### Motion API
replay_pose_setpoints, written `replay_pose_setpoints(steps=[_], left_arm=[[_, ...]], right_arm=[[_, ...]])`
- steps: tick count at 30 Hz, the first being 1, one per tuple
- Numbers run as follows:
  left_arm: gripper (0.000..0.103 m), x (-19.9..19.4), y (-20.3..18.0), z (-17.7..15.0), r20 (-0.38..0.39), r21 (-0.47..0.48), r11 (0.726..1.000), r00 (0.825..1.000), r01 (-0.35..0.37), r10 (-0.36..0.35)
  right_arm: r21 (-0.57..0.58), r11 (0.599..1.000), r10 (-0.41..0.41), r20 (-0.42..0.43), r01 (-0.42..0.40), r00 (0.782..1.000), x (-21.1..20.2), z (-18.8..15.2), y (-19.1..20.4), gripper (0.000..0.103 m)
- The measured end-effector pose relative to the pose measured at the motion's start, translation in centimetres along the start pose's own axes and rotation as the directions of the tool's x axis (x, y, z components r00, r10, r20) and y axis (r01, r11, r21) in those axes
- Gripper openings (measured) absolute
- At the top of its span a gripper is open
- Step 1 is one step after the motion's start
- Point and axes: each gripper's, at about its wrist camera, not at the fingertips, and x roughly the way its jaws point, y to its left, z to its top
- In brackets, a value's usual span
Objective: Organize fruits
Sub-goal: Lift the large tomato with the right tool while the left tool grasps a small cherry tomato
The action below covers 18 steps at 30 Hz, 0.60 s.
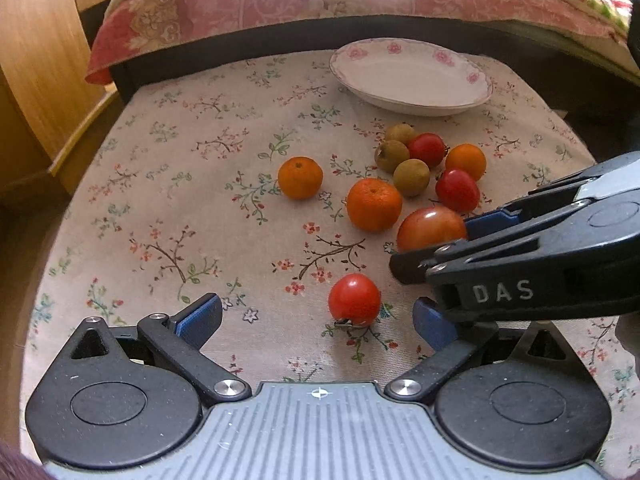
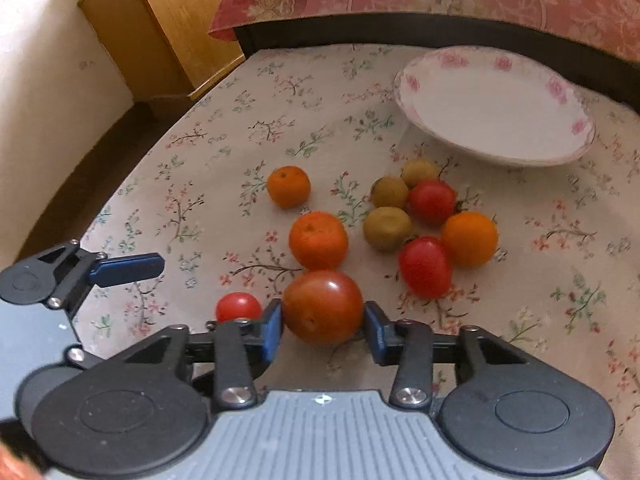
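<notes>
Your right hand-held gripper [image 2: 323,328] has its blue pads pressed on the large tomato [image 2: 323,306], which sits on the bench [image 2: 224,120] nearer you than the plate [image 2: 492,120]. An orange [image 2: 318,240] touches the tomato's far side, between it and the plate; a small tomato [image 2: 238,307] lies just left. Your left hand-held gripper [image 1: 318,318] is spread wide, empty.

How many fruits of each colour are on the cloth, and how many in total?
Orange: 3
Red: 3 small, 1 large
Yellow-green: 3
Total: 10
</notes>
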Motion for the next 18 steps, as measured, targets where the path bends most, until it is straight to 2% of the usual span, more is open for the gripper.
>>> replay_pose_setpoints(steps=[4,6,9,18], left_arm=[[0.093,0.3,-0.3,0.1,0.002,0.015,1.000,1.000,0.001,-0.001],[0.081,0.4,-0.4,0.2,0.003,0.018,1.000,1.000,0.014,-0.014],[0.070,0.7,-0.3,0.4,-0.007,0.007,0.999,0.999,0.039,-0.039],[0.068,1.0,-0.7,0.3,0.008,0.016,0.999,0.999,0.034,-0.034]], right_arm=[[0.008,1.000,-0.008,0.000,0.008,1.000,-0.3,0.0,-0.3,0.044],[0.008,1.000,-0.008,0.001,0.008,1.000,-0.6,-0.1,-0.5,0.044],[0.013,1.000,-0.011,0.011,0.011,1.000,-1.4,-0.4,-0.8,0.044],[0.026,0.999,-0.044,-0.001,0.044,0.999,-2.5,-1.7,-2.0,0.044]])
